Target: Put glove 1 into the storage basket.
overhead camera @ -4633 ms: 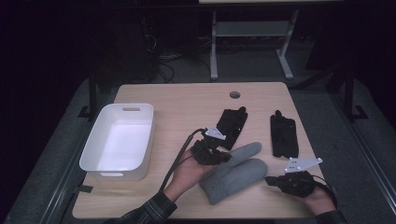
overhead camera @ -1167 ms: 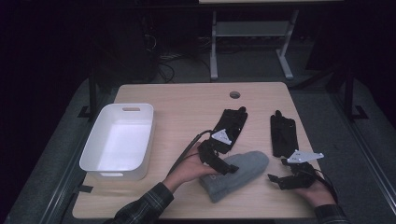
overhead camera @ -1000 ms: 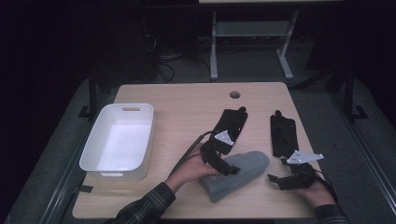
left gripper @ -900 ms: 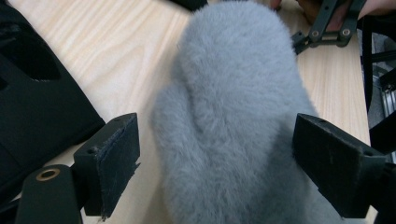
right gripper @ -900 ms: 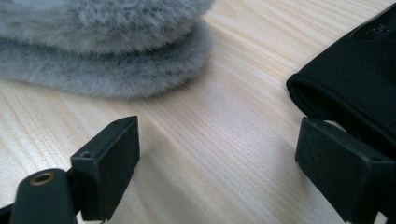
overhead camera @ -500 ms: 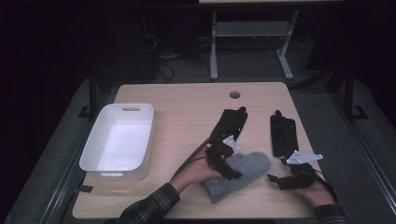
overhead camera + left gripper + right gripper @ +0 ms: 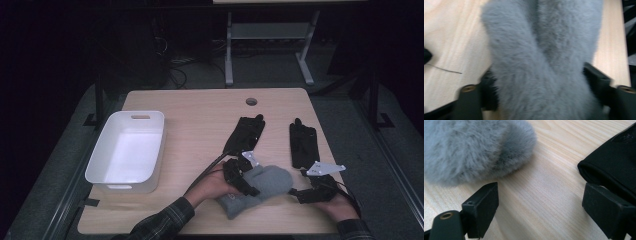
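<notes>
A grey fluffy mitten (image 7: 267, 182) lies on the wooden table (image 7: 200, 115) near its front edge. My left gripper (image 7: 244, 181) rests over the mitten's middle. In the left gripper view the mitten's fur (image 7: 541, 50) fills the gap of the left gripper (image 7: 536, 77), with the jaws spread wide on either side of it. My right gripper (image 7: 298, 195) lies low on the table just right of the mitten's rounded tip (image 7: 474, 147). The right gripper (image 7: 540, 195) is open, with bare wood between its fingers, and a black glove (image 7: 614, 167) lies at its right jaw.
Two black gloves lie flat behind the mitten, one (image 7: 245, 135) near the middle and one (image 7: 303, 145) to the right. A white plastic bin (image 7: 100, 172) stands at the left side. A round cable hole (image 7: 251, 101) is at the table's back.
My left gripper has slid from the mitten's left edge onto its middle, so the jaws now straddle it. The mitten has shifted slightly. The right gripper has stayed in place.
</notes>
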### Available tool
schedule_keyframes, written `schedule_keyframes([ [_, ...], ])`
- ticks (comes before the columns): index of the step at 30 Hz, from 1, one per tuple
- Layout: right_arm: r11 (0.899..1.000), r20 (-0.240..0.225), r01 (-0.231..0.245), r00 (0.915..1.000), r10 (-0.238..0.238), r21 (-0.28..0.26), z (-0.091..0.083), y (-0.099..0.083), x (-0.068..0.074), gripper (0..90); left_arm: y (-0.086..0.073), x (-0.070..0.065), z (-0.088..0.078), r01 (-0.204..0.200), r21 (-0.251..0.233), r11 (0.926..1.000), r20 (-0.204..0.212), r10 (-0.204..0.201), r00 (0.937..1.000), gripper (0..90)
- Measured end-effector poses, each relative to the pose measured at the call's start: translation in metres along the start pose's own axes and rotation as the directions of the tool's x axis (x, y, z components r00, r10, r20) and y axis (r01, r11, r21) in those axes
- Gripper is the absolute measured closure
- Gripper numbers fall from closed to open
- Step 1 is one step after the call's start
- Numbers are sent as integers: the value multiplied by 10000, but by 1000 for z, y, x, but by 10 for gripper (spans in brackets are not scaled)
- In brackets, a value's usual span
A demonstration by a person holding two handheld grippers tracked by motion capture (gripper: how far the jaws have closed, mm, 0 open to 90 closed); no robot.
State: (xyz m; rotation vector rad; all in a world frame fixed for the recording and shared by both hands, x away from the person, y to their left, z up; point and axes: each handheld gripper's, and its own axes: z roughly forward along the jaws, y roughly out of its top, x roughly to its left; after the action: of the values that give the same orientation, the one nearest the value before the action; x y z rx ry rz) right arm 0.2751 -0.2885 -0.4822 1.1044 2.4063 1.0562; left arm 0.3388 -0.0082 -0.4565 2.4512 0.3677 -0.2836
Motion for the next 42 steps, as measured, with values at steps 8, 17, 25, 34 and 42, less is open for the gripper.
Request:
schedule_keyframes([
  [8, 10000, -10, 14, 10000, -14, 3, 0, 0, 0, 135, 0, 3, -3, 502, 221, 9985, 488, -512, 9975, 608],
  [17, 10000, -7, 11, 10000, -11, 8, 0, 0, 0, 134, 3, -3, -17, 595, 61, 9982, 246, -596, 9979, 645],
  [25, 10000, 6, 29, 10000, -29, 11, 0, 0, 0, 131, 2, -1, -48, 828, -522, 9952, -181, -838, 9963, 643],
  [34, 10000, -2, 14, 10000, -14, 11, 0, 0, 1, 130, 1, 0, -95, 1000, -1120, 9887, -618, -1074, 9923, 639],
  [42, 10000, 9, 29, 10000, -29, 13, 0, 0, 1, 129, -11, 8, -144, 1402, -1676, 9758, -1179, -1610, 9799, 638],
])
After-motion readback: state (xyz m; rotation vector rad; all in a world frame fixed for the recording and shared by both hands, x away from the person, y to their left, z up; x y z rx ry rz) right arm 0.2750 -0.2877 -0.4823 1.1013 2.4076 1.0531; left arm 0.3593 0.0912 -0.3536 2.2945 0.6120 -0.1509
